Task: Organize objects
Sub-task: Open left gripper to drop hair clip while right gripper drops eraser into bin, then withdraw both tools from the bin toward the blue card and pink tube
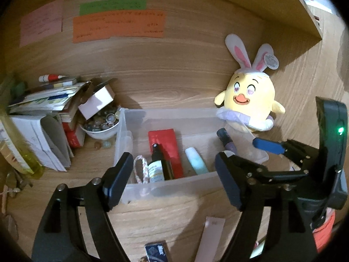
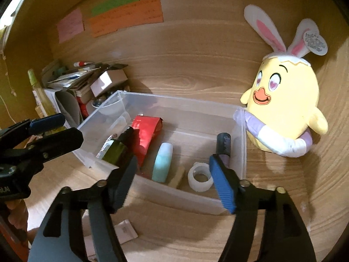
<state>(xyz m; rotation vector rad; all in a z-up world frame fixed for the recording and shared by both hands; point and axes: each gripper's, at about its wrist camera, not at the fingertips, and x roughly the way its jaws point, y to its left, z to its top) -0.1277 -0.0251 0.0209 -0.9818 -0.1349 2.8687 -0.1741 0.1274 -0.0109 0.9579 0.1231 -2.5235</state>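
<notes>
A clear plastic bin [image 1: 170, 111] [image 2: 174, 100] stands on the wooden desk. In it lie a red packet [image 1: 165, 144] [image 2: 146, 131], a dark spray bottle [image 1: 157, 166] [image 2: 120, 148], a mint tube [image 1: 196, 160] [image 2: 162, 163], a purple tube with a dark cap [image 1: 226, 142] [image 2: 223, 146] and a white tape roll [image 2: 200, 179]. My left gripper [image 1: 172, 181] hangs open over the bin's near wall with nothing between its pads. My right gripper [image 2: 172, 181] is open and empty too, over the bin's near right part. Each gripper shows at the edge of the other's view.
A yellow chick plush with bunny ears [image 1: 250, 100] [image 2: 283, 109] leans by the bin's far right corner. Left of the bin are a pile of books and papers [image 1: 43, 109] and a bowl of stones [image 1: 100, 124]. Coloured notes [image 1: 117, 26] hang on the back wall. A pink strip [image 1: 209, 235] lies near me.
</notes>
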